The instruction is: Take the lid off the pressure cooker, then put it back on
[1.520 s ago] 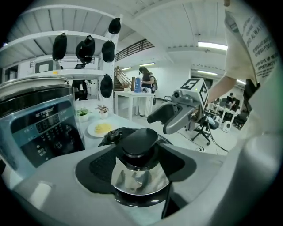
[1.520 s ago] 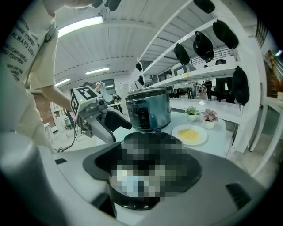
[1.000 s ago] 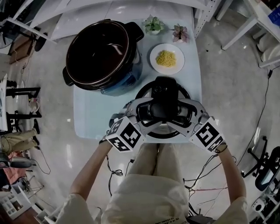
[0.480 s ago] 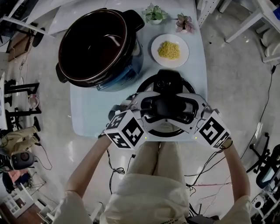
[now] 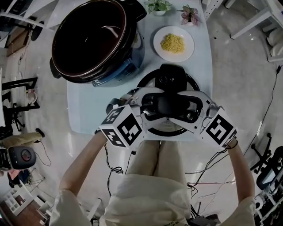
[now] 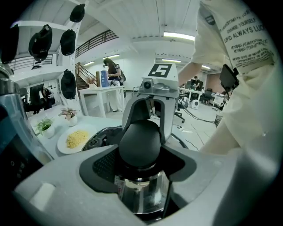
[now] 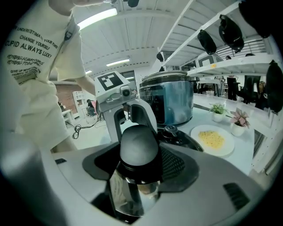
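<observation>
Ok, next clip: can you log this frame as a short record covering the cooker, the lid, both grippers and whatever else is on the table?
cooker: open, lid off, table's far left
lid: on the table, near edge
left gripper: jaws around the lid handle, pads seemingly on it
right gripper: jaws on same handle, opposite side, just been closing
other: plate of yellow food, two potted plants
</observation>
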`<state>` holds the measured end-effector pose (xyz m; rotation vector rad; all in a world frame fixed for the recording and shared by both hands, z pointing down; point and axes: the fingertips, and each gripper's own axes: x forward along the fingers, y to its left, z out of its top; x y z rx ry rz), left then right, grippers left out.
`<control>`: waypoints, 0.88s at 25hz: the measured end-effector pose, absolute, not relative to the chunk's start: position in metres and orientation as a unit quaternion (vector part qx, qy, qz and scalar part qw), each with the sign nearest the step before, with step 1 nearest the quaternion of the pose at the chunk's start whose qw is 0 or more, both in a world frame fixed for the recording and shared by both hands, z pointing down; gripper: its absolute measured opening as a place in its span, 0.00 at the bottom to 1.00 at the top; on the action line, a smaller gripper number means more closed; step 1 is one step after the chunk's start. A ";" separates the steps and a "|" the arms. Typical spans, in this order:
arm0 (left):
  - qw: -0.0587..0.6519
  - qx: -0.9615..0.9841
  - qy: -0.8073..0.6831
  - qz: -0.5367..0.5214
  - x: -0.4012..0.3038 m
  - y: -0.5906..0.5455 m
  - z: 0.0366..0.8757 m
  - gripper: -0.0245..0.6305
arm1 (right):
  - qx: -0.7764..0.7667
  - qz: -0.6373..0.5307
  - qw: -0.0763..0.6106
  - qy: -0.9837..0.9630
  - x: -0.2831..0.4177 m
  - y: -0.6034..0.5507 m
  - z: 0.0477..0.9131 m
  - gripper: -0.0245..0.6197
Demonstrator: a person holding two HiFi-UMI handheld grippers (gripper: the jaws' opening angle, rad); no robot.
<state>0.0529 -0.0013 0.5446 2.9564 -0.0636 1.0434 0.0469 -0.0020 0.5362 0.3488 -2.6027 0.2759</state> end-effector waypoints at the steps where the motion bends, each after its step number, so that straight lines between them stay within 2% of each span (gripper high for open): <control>1: 0.004 0.943 -0.020 0.333 0.053 -0.001 0.544 0.49 | 0.127 0.102 0.249 -0.955 0.047 -0.002 0.536 0.47; 22: 0.027 0.934 -0.029 0.356 0.055 0.001 0.541 0.48 | 0.112 0.118 0.258 -0.952 0.050 0.000 0.531 0.46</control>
